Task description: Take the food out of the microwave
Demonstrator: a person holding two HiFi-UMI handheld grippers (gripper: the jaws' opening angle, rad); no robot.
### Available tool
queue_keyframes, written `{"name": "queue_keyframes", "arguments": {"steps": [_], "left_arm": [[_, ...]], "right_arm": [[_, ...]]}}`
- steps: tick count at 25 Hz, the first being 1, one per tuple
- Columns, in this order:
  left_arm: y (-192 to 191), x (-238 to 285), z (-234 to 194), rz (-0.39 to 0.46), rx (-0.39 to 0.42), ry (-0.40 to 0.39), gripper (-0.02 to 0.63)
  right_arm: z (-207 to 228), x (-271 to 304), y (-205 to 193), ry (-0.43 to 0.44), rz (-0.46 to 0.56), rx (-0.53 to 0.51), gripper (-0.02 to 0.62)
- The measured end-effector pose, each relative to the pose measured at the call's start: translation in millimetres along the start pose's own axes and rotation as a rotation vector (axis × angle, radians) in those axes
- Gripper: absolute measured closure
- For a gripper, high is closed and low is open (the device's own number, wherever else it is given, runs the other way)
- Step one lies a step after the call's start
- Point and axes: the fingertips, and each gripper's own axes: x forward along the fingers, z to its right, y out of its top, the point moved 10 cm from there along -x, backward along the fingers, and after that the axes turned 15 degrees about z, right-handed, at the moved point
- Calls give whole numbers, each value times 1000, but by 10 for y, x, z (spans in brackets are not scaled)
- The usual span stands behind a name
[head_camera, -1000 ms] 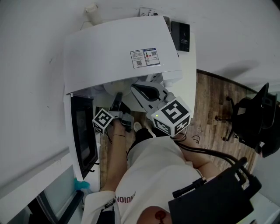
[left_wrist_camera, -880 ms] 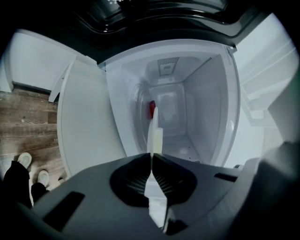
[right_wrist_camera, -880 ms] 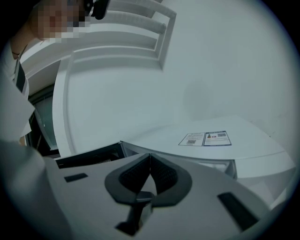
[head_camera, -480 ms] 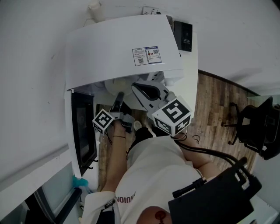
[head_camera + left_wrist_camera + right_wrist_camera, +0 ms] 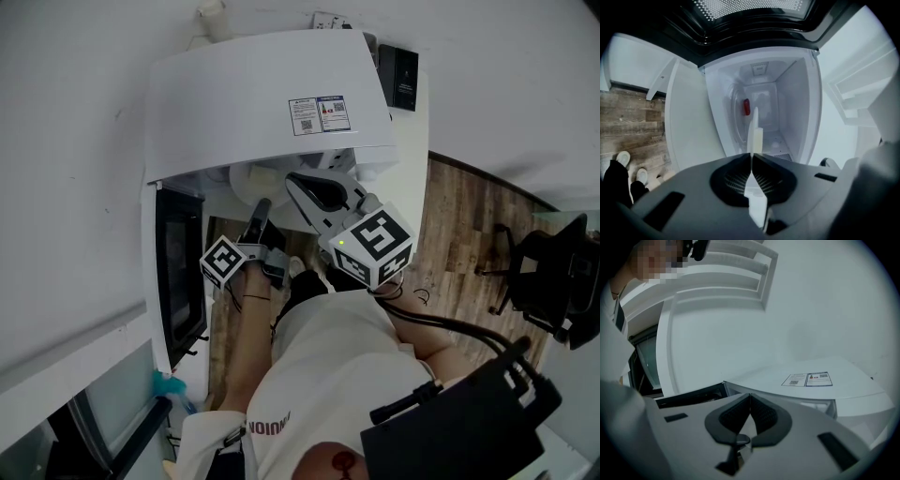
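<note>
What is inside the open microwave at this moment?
The left gripper view shows a small red item by a round white plate. A pale strip held in the left gripper hides what lies behind it.

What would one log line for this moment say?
microwave: door open | left tool: shut on white plate edge, at opening | right tool: shut, empty, outside

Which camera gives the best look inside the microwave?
The left gripper view: it looks straight into the open microwave cavity, where something red sits. The head view shows only the microwave's top and open door; the right gripper view, just its labelled top.
</note>
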Motion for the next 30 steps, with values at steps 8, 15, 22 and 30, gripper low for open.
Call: {"name": "queue_keyframes", "arguments": {"steps": [8,15,22,30], "left_arm": [[-76,-104,36,-7,-28,-27,583],[-96,-216,72,-24,-34,-38,583],[-105,-303,97,-29,-48,-37,582],[-137,-392,233,-40,-102,-89,581]], "right_arm": [[-7,-24,-9,12,9,6,574],[18,-49,9,3,16,8,574],[53,-66,30,-8,29,15,574],[106,-108,40,-31,36,17,574]]}}
